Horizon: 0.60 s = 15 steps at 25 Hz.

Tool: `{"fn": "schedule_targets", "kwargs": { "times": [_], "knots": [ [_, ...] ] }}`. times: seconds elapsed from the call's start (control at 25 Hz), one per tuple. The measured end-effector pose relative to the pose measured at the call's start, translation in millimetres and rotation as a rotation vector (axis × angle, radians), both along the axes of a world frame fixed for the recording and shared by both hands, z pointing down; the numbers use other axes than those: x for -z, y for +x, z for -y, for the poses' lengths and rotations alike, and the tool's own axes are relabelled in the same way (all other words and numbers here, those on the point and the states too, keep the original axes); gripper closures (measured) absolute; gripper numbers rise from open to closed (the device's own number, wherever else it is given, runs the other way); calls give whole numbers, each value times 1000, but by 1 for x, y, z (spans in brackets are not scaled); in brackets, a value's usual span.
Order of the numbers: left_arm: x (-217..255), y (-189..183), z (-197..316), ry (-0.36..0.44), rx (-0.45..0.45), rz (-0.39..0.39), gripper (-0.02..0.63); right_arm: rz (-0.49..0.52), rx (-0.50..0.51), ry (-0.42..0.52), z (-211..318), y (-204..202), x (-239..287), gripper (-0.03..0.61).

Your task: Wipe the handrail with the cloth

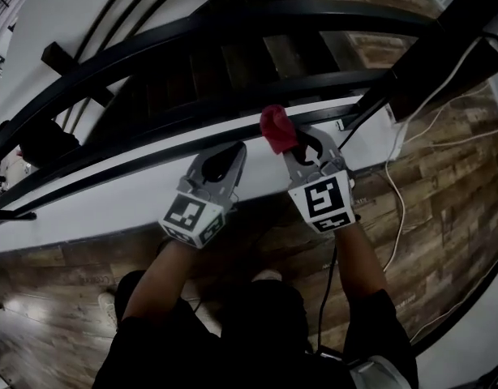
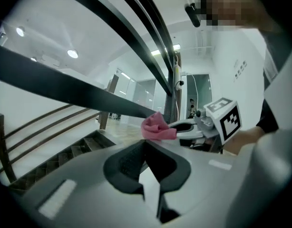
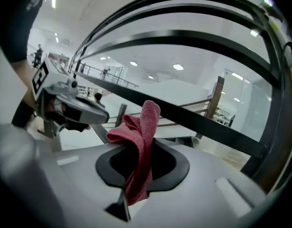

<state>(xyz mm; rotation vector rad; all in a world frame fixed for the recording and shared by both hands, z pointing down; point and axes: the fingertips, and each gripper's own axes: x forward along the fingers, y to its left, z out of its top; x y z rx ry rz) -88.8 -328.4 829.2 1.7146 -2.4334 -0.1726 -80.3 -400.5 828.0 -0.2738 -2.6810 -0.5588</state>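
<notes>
The right gripper (image 3: pixel 145 144) had its jaws clamped on the red cloth (image 3: pixel 147 120), whose free end stood up past the jaw tips. Just to its left, the left gripper (image 2: pixel 145 145) had its jaws together with nothing between them. Directly ahead of both pairs of jaws ran a black bar of the handrail (image 3: pixel 208 125); whether the cloth touched it could not be told. Beyond the bar lay wooden stairs (image 1: pixel 233 63).

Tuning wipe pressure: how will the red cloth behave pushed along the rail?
Likely floppy: the red cloth folds and droops from the right hand-held gripper. Probably light; its looped weave should drag, not slip, on the handrail.
</notes>
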Motion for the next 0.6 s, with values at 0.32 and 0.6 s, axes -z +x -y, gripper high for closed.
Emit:
{"fn": "schedule_targets", "kwargs": {
  "times": [0.32, 0.6],
  "knots": [
    [-12, 21, 58, -78, -113, 126, 614, -104, -289, 209, 106, -16, -54, 529],
    [-27, 32, 93, -164, -147, 149, 614, -51, -496, 181, 182, -2, -38, 529]
  ]
}}
